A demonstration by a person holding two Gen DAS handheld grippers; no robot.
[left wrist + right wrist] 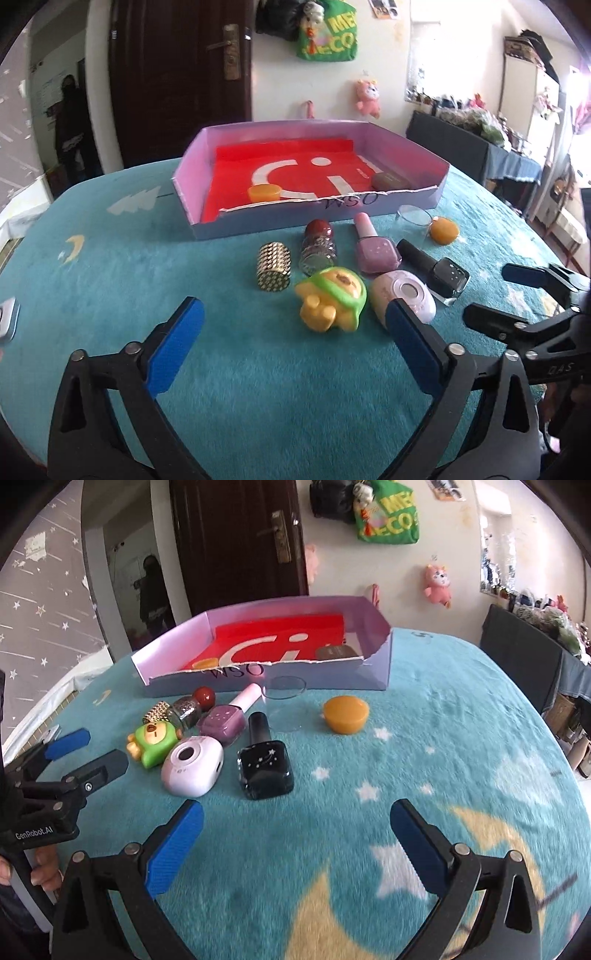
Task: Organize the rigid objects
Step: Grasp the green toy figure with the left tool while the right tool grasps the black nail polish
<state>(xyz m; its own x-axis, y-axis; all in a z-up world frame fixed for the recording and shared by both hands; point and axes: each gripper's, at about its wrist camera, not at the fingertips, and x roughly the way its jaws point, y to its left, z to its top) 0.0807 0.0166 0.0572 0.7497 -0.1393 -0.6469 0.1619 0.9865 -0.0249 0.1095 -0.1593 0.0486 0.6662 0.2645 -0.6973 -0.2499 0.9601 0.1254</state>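
A lilac cardboard box (192, 218) lined with a red sheet stands at the back of the table and holds an orange puck (263, 192) and a brown block (389, 181). In front of it lie a gold cylinder (272, 271), a red-capped jar (318, 248), a lilac polish bottle (375, 251), a black polish bottle (264, 768), a pale oval device (194, 766), a green-and-yellow toy (332, 302), a second orange puck (346, 714) and a clear dish (286, 688). My left gripper (295, 308) is open just short of the toy. My right gripper (295, 808) is open over bare cloth, near the black bottle.
The table wears a teal plush cloth (424, 738) with moons and stars, with free cloth to the right of the objects. Each gripper shows in the other's view: the right gripper (496, 295), the left gripper (94, 749). A dark door (177, 74) and a cluttered side table (480, 125) stand behind.
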